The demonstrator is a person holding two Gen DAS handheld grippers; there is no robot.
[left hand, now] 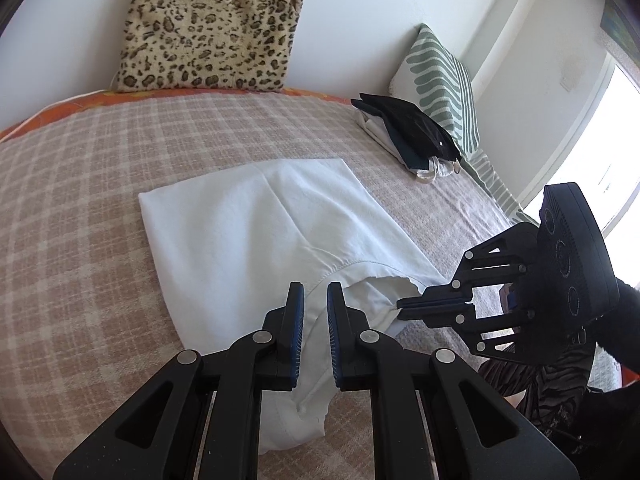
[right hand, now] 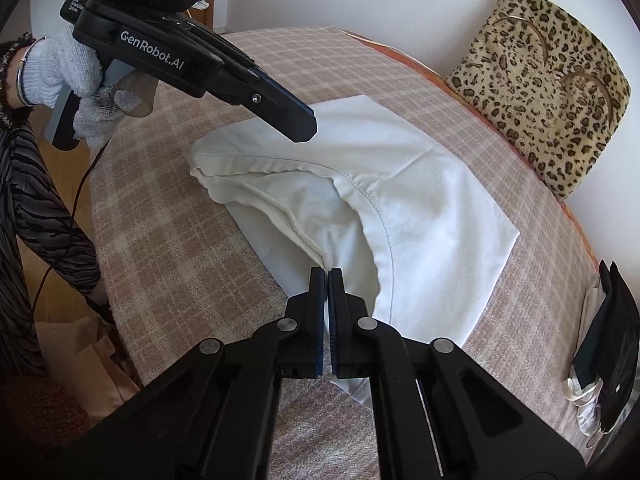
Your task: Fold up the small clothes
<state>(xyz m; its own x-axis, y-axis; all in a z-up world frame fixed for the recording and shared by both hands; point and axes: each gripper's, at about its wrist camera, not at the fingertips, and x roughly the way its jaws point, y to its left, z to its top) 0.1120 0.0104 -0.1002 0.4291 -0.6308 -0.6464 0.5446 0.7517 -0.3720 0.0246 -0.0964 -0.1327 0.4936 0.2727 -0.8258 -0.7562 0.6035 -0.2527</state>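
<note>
Closest to the left wrist camera, the left gripper [left hand: 314, 292] hangs just above the white garment [left hand: 256, 232], its jaws parted with a gap between the blue pads and nothing between them. That garment lies partly folded on a bed covered by a pink plaid blanket [left hand: 80, 184], with its stitched curved hem toward the near edge and a bunched end beneath the left gripper. Against the wall at the far left stands a leopard-print cushion [left hand: 208, 28]. Further right on the bed rests a small pile of folded dark clothes [left hand: 412, 132], just in front of a green-and-white striped pillow [left hand: 440, 80]. At the right edge, the right gripper [left hand: 404, 305] reaches in sideways, its jaws clenched on the garment's edge.

From the right wrist camera, the person's left hand [right hand: 60, 68], in a white knit glove, grips the handle of the left gripper [right hand: 304, 126] at the upper left; its tip hovers over the far part of the garment [right hand: 420, 200]. In the lower centre the right gripper [right hand: 327, 276] has its jaws pressed together on a fold of white cloth at the garment's near edge. The cushion [right hand: 552, 84] leans against the wall at the upper right, and the dark pile [right hand: 612, 344] sits at the far right edge of the blanket [right hand: 168, 240].
</note>
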